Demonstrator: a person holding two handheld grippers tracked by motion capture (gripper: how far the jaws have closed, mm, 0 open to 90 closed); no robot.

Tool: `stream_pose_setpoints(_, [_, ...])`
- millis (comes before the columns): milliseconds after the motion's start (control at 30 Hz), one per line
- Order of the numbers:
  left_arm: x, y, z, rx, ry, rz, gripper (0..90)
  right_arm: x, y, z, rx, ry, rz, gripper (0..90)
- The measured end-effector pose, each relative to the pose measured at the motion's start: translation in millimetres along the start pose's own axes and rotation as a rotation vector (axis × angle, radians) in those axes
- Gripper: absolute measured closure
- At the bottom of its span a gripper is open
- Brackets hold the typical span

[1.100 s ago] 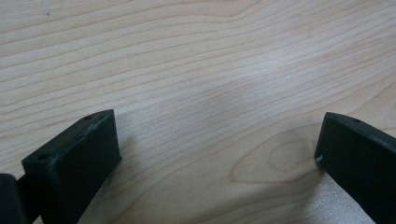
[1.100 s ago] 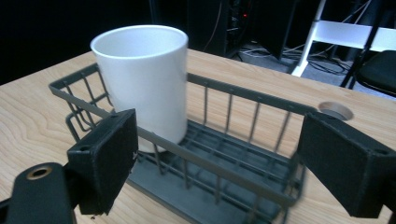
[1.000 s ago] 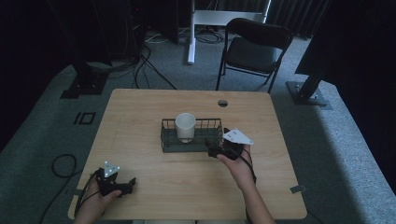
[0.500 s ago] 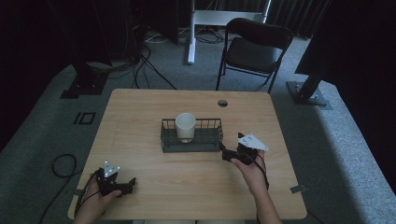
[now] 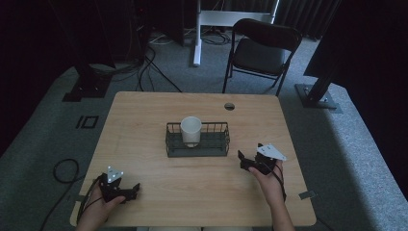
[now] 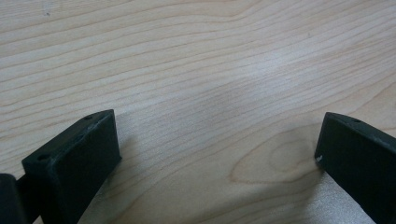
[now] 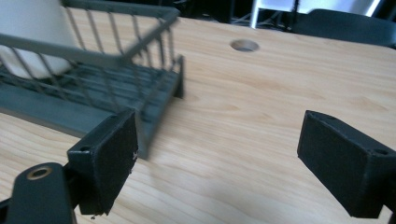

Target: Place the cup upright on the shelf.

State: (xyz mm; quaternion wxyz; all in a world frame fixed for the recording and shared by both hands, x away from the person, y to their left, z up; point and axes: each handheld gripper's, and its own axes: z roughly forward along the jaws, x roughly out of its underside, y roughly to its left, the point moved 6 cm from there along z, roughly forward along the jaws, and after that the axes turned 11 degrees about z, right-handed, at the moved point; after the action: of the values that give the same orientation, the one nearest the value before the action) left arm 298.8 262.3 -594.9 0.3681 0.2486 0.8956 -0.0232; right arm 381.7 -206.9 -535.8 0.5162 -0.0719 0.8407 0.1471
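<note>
The right gripper (image 5: 246, 160), jaws spread and empty, sits low over the wooden table (image 5: 144, 115) just right of the wire basket (image 5: 197, 146), likely having let go. A white cup (image 5: 191, 130) stands upright inside that basket. The left gripper (image 5: 129, 191), also spread and empty, rests idle near the table's front-left corner.

cup (image 5: 191, 130) in basket (image 5: 197, 150), mid-table (image 5: 144, 120), chair (image 5: 262, 50) behind
</note>
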Motion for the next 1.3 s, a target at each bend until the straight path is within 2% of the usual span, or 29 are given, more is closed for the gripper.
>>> stream_pose_setpoints(267, [0.0, 0.0, 0.0, 0.0, 0.0, 0.0, 0.1, 14.6, -30.0, -2.0, 0.086, 0.025, 0.05, 12.2])
stream_pose_setpoints(367, [0.0, 0.0, 0.0, 0.0, 0.0, 0.0, 0.1, 18.7, -40.1, -2.2, 0.125, 0.042, 0.051, 12.3])
stream_pose_setpoints(533, [0.0, 0.0, 0.0, 0.0, 0.0, 0.0, 0.1, 26.2, -54.7, -4.0, 0.18, 0.076, 0.067, 12.2])
stream_pose_setpoints(733, [0.0, 0.0, 0.0, 0.0, 0.001, 0.0, 0.1, 30.7, -67.3, -8.2, 0.219, 0.109, 0.081, 12.2])
stream_pose_setpoints(967, [0.0, 0.0, 0.0, 0.0, 0.0, 0.0, 0.1, 39.0, -79.3, -12.4, 0.214, 0.168, 0.096, 12.2])
stream_pose_setpoints(1133, [0.0, 0.0, 0.0, 0.0, 0.0, 0.0, 0.1, 45.3, -85.2, -13.9, 0.211, 0.204, 0.089, 12.2])
stream_pose_setpoints(1300, [0.0, 0.0, 0.0, 0.0, 0.0, 0.0, 0.1, 47.6, -88.6, -15.8, 0.21, 0.204, 0.102, 12.2])
